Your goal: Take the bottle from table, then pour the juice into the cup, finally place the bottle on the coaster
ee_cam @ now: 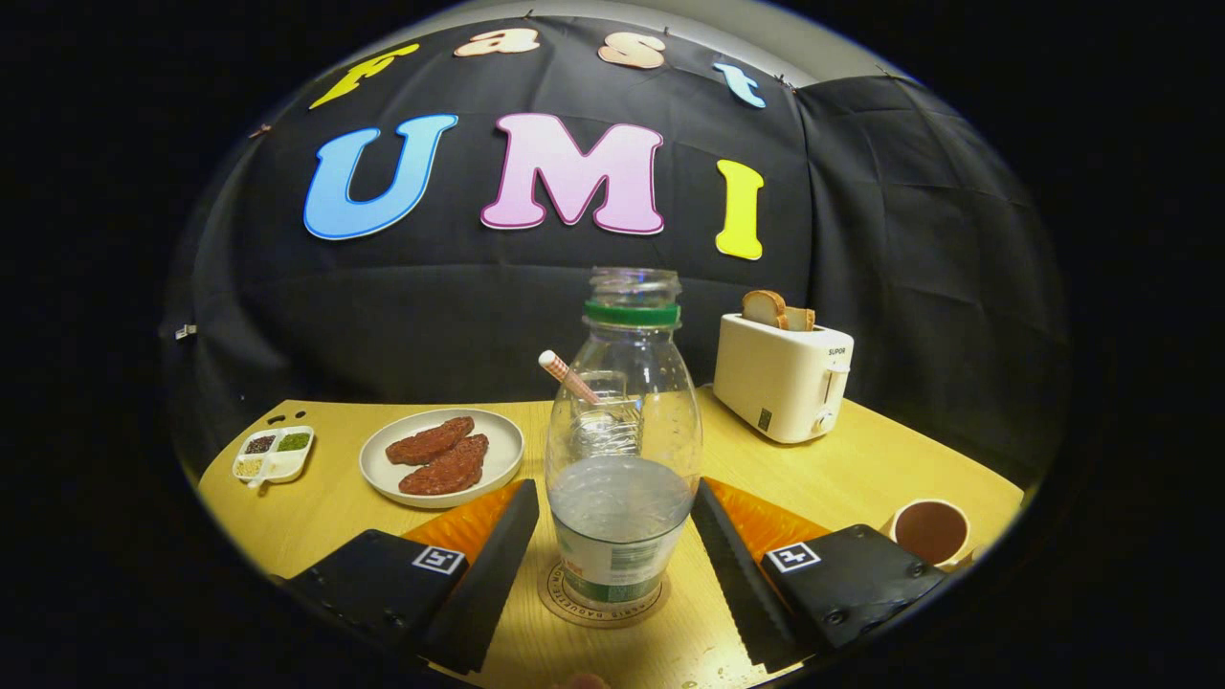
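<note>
A clear plastic bottle (620, 431) with a green neck ring and no cap stands upright on a round coaster (560, 595), about a third full of clear liquid. My gripper (614, 486) is open, and the bottle stands between its fingers. The left finger sits a small gap away from the bottle. The right finger is almost at the bottle's side. Just beyond the bottle, and seen partly through it, is a clear glass cup (605, 394) with a striped straw (567, 376).
On the wooden table (842, 464), a white plate with two brown patties (442, 455) lies beyond my left finger, and a small divided dish (274, 454) further left. A white toaster with bread (783, 373) stands at the back right. A brown-lined cup (929, 530) sits beside my right finger.
</note>
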